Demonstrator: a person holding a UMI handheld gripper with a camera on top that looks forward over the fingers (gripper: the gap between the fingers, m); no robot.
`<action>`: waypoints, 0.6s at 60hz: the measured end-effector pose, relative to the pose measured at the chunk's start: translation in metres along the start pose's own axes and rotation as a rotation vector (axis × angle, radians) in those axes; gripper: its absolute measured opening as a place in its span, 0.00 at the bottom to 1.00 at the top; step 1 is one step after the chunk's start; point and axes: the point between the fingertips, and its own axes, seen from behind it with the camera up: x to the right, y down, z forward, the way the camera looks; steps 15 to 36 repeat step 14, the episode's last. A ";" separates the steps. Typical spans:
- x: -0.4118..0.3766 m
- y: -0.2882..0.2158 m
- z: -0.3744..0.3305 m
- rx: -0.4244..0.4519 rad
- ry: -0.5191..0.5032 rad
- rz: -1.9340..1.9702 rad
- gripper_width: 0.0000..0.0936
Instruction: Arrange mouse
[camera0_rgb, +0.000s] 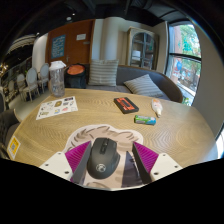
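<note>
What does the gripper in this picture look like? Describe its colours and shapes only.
The gripper has two black fingers, each bearing a magenta pad on its inner face. The pads look like slanted, wedge-like panels. No cables, markings or sleeve show.

One black computer mouse (103, 158) lies at lower centre, on one white mouse mat (92, 139). Two fingers (78, 157) with magenta pads flank it. One round wooden tabletop (100, 118) carries one red-and-black flat box (125, 104), one small teal packet (145, 120), one printed sheet (57, 107) and one pitcher (57, 78). One sofa (120, 76) at upper centre holds two cushions (102, 73).
</note>
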 end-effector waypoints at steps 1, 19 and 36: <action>0.002 0.001 -0.007 0.006 -0.007 0.005 0.91; 0.033 0.035 -0.109 0.089 -0.096 0.072 0.91; 0.033 0.035 -0.109 0.089 -0.096 0.072 0.91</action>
